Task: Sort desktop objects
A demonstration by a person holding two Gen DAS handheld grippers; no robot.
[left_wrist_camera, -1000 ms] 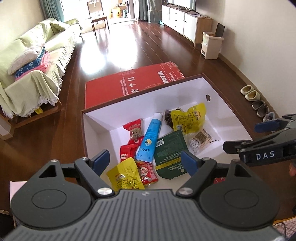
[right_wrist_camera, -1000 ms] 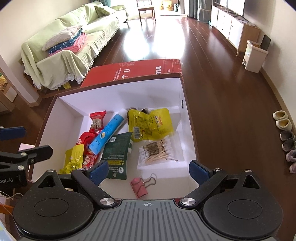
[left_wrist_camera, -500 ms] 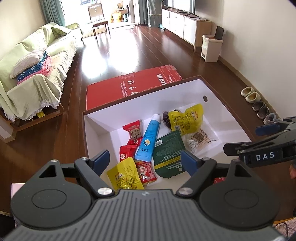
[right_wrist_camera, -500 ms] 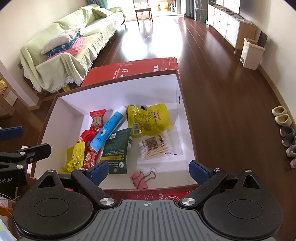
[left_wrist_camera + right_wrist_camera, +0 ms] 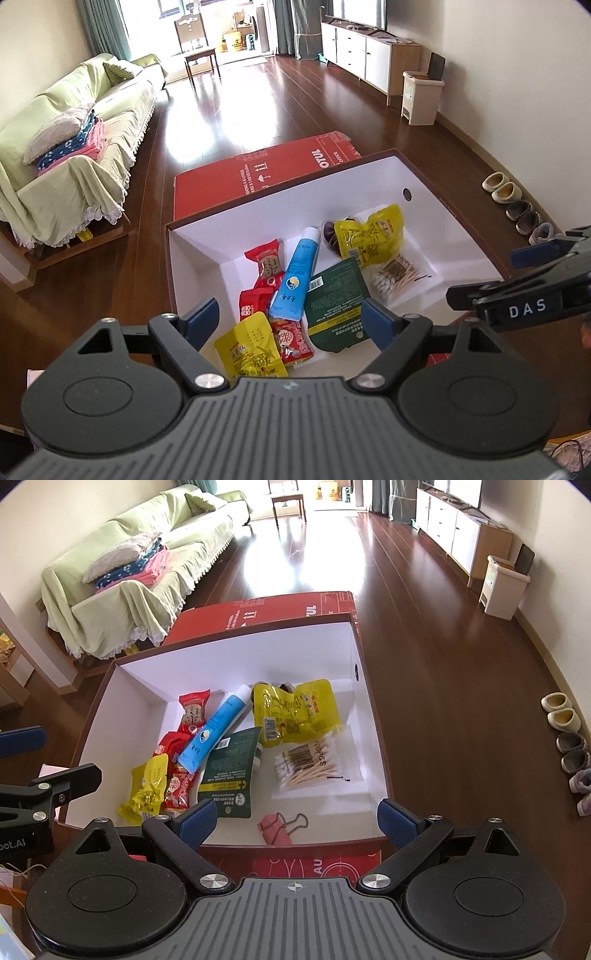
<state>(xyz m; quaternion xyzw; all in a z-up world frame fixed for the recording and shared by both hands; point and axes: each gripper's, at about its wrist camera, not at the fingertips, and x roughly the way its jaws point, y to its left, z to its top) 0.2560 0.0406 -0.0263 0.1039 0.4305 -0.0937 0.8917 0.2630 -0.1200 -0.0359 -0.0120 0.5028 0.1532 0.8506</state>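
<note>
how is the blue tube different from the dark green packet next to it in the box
The blue tube is long, narrow and rounded, with a white cap end; the dark green packet is flat, wide and rectangular. The tube lies diagonally, its lower end overlapping the red snack packets; the packet lies more upright beside it. Both lie loose in the white box.

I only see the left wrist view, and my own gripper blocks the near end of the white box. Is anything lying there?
Observer: Yes. The right wrist view shows a pink binder clip on the floor of the box, close to the near wall.
Operator: Is it touching the green packet?
Observer: No. It lies apart from the green packet, to its right in that view, nearer than the cotton swab bag.
Operator: Is the right gripper holding anything?
Observer: No. The right gripper is open, with nothing between its fingers.
</note>
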